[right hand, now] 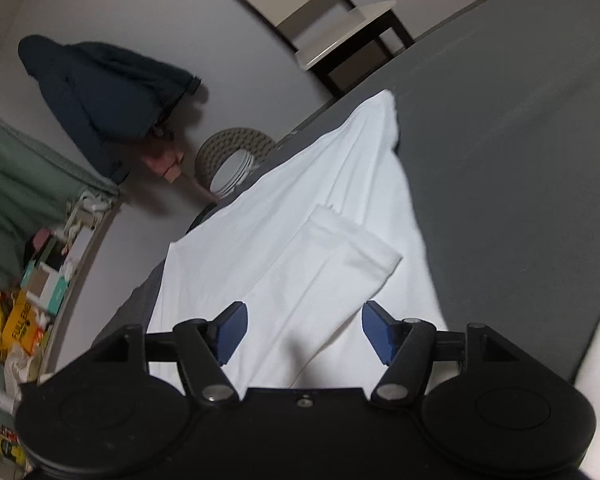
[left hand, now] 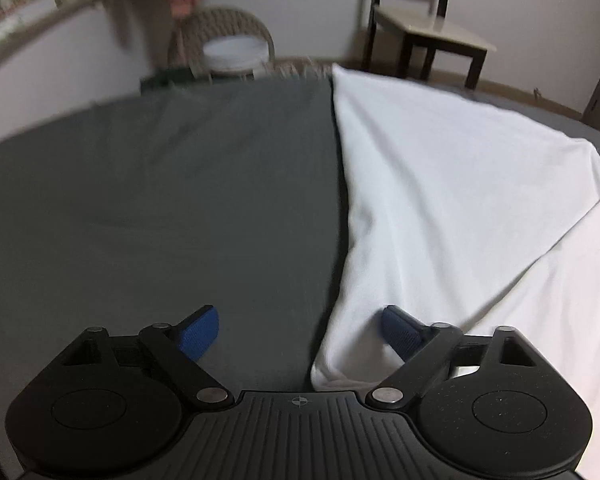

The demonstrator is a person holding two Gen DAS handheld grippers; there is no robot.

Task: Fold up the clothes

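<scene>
- Left gripper (left hand: 298, 334): jaws spread wide and empty. One blue pad (left hand: 199, 334) is over the grey sheet (left hand: 160, 200); the other pad is over the near edge of the white garment (left hand: 440, 200).
- Garment, left wrist view: lies flat on the sheet, to the right of centre. Its long axis runs away from the camera; the straight left edge ends at a far corner.
- Right gripper (right hand: 304, 332): jaws released, gripping nothing, both pads over the garment (right hand: 300, 240).
- Garment, right wrist view: narrows toward a far point aimed up and right. A sleeve (right hand: 352, 248) lies folded across it.
- Background: wicker chair (left hand: 224, 28), dark-legged table (left hand: 432, 28).
</scene>
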